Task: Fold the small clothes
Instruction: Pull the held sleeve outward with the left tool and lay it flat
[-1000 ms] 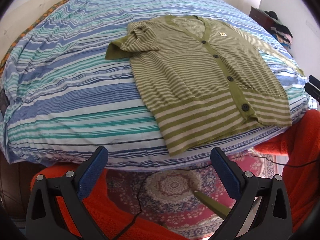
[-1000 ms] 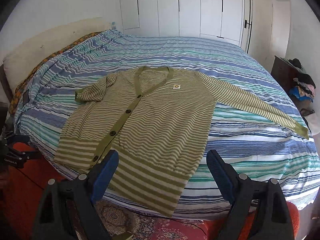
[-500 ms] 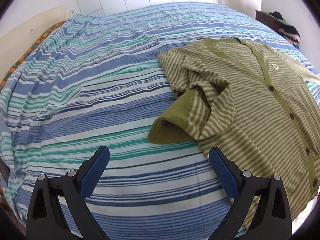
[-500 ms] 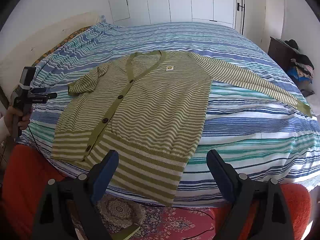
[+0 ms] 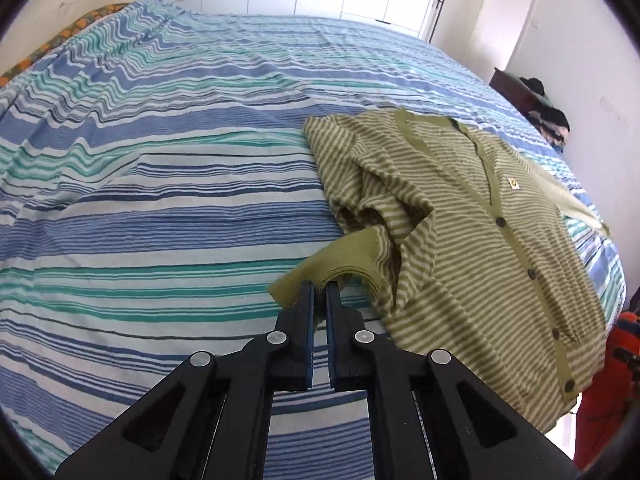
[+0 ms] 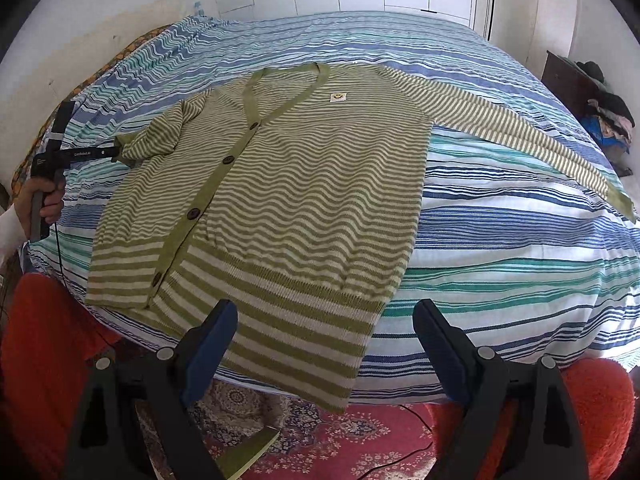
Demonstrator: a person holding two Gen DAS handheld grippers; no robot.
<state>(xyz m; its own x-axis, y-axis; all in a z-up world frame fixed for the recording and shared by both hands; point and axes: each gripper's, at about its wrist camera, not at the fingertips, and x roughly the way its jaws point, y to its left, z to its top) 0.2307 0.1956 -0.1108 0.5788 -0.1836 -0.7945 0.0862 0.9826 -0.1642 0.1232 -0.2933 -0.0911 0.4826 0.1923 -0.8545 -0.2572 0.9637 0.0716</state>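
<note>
Cardigan (image 6: 288,200) lies flat near the bed's (image 6: 500,240) front edge; left gripper (image 5: 320,292) pinches the crumpled sleeve's cuff (image 5: 332,264), likely to straighten it, right gripper (image 6: 324,336) hovers spread wide.

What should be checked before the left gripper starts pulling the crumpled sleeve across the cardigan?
1. left gripper shut on the sleeve cuff: ok, the solid green edge sits between the jaws.
2. Cuff alone pinched, no bedspread caught: cannot tell, the pads hide the contact.
3. cardigan body flat and buttoned: ok.
4. Far sleeve laid out straight: ok.
5. right gripper free to help: ok, open above the hem, holding nothing.
6. Hem fully on the bed: not ok, one corner hangs over the edge.
</note>
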